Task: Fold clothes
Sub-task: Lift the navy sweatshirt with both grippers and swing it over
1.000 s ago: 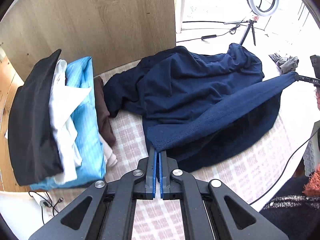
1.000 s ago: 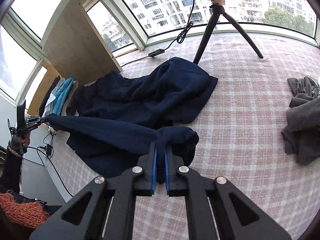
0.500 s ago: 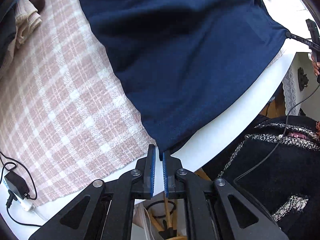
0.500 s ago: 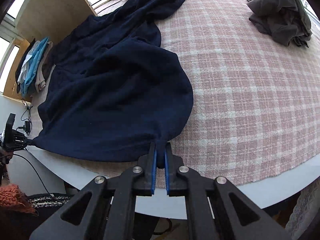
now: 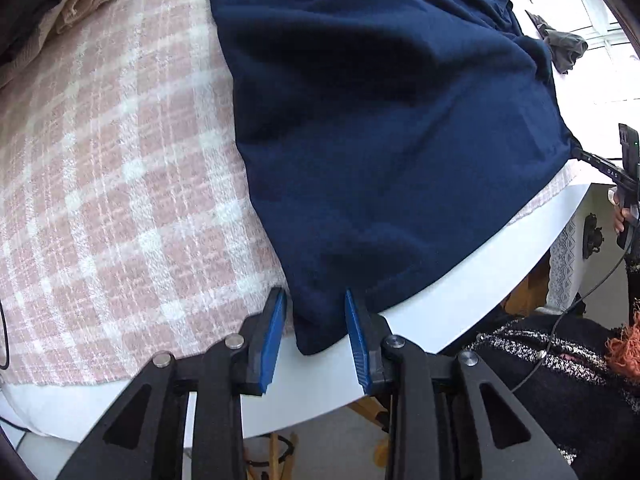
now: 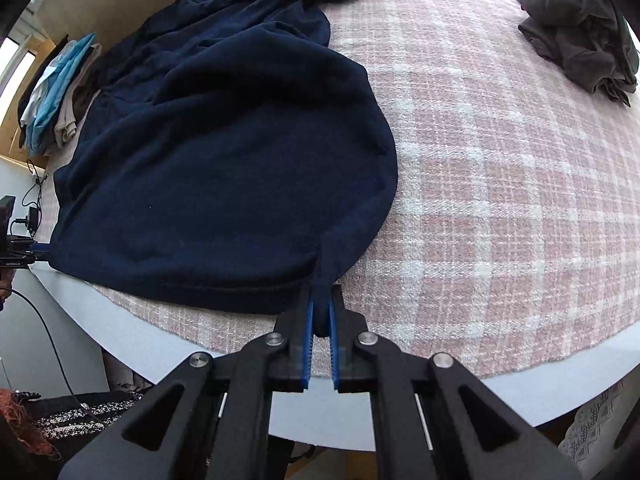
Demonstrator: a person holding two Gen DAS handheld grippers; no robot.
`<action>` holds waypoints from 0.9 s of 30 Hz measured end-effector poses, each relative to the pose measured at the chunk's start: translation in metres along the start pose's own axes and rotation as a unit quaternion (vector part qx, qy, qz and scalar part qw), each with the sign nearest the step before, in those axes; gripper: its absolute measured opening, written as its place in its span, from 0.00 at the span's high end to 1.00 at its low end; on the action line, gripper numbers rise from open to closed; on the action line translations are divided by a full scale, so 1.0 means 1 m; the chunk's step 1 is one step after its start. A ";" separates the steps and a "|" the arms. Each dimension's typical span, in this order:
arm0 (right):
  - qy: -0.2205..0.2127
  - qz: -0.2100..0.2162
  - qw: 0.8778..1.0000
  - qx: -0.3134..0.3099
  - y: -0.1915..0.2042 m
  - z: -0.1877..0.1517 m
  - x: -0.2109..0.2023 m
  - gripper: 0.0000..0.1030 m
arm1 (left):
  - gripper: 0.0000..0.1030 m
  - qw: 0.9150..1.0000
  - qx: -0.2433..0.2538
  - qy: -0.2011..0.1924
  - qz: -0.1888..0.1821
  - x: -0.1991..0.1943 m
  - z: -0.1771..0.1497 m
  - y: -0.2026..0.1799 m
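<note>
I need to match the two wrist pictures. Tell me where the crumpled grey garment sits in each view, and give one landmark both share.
Left wrist view: the grey garment is small, far at the upper right, beyond the navy garment.
Right wrist view: the grey garment is large at the upper right, lying on the pink checked cloth, apart from the navy garment.
Shared landmark: the navy garment spread over the cloth.

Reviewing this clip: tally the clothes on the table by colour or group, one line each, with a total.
Navy garment, spread out, one corner in the right tool: 1
Grey garment, crumpled: 1
Stack of folded clothes at the far edge: 1 pile, pieces uncountable
Total: 2 loose garments, 1 pile
</note>
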State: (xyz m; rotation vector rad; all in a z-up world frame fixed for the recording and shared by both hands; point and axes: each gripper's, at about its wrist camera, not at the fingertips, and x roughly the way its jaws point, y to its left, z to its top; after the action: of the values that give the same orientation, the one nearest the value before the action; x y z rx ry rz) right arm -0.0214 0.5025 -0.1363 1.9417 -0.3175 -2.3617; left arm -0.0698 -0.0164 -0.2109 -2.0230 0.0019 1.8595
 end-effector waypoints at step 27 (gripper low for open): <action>-0.007 0.080 0.996 -0.024 0.002 0.017 -0.002 0.95 | 0.98 0.987 -0.114 -0.110 -0.033 -0.037 -0.004 -0.015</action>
State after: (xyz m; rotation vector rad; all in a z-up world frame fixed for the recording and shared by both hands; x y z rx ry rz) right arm -0.0379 0.5030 -0.1307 1.8060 -0.3982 -2.2617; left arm -0.0664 -0.0130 -0.1707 -1.9194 -0.3495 2.1122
